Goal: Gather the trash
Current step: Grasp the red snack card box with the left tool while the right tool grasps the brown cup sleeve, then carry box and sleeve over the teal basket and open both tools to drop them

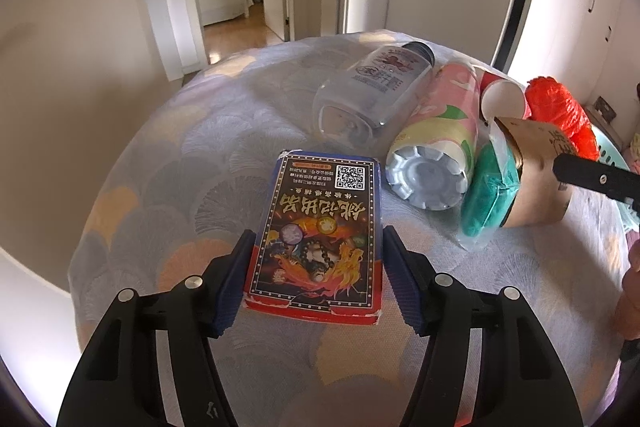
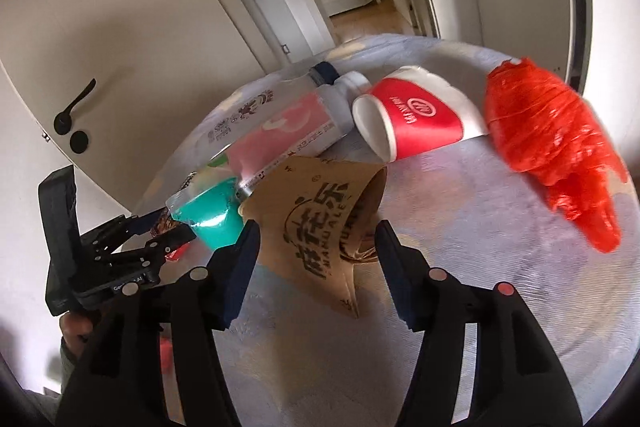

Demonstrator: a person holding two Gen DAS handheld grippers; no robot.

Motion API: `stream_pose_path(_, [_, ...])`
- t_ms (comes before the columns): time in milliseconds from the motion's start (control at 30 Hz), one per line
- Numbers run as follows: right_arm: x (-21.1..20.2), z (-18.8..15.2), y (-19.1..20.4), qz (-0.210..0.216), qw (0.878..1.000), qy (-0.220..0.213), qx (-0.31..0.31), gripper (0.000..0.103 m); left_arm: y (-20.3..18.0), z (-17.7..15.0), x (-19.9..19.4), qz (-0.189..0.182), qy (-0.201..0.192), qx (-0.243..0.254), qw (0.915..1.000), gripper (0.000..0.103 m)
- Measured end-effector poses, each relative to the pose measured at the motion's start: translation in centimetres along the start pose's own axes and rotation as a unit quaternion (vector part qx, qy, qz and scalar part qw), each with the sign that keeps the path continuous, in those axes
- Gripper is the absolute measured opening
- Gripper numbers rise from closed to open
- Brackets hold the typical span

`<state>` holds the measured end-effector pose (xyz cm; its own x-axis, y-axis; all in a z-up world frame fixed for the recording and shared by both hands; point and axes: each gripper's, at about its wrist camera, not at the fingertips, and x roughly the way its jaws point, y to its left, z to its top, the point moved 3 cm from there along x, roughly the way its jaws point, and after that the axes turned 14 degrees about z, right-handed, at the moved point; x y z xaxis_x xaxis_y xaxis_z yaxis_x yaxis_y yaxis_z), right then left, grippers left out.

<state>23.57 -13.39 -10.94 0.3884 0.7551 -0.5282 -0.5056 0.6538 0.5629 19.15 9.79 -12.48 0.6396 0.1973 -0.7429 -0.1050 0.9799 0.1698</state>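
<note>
Currently, the left gripper is clamped on a printed card box, both pads against its sides, over a patterned bed. The right gripper straddles a brown paper cup lying on its side; its pads stand clear of the cup, so it is released. Beyond lie a green packet, a pink-labelled bottle, a clear bottle, a red-and-white cup and a red plastic bag.
</note>
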Motion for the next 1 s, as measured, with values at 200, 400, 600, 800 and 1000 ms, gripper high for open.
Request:
stream_pose_path(200, [-0.4,-0.4,0.9,0.02,1.0,-0.001,-0.019,0.014,1.2,-0.2,-0.5,-0.001,0.002,-0.031,0.9995,0.061])
stream_pose_path(400, [-1.4,-1.2,3.1,0.009,0.998,-0.025,-0.052,0.006,2.2,0.0,-2.2,-0.007,-0.015,-0.062,0.998,0.061])
stream_pose_path(600, [-4.3,-1.7,4.1,-0.027,0.996,-0.062,-0.064,0.006,1.3,1.1,-5.8,-0.031,-0.052,-0.06,0.9963,0.061])
stream_pose_path(800, [-8.4,-1.9,3.8,-0.054,0.991,-0.102,-0.066,0.005,-2.1,2.6,-9.0,-0.077,-0.085,-0.046,0.9923,0.061])
stream_pose_path(1000, [-13.4,-2.2,2.5,-0.091,0.983,-0.15,-0.057,0.005,-7.7,4.3,-10.9,-0.121,-0.108,-0.015,0.9867,0.061])
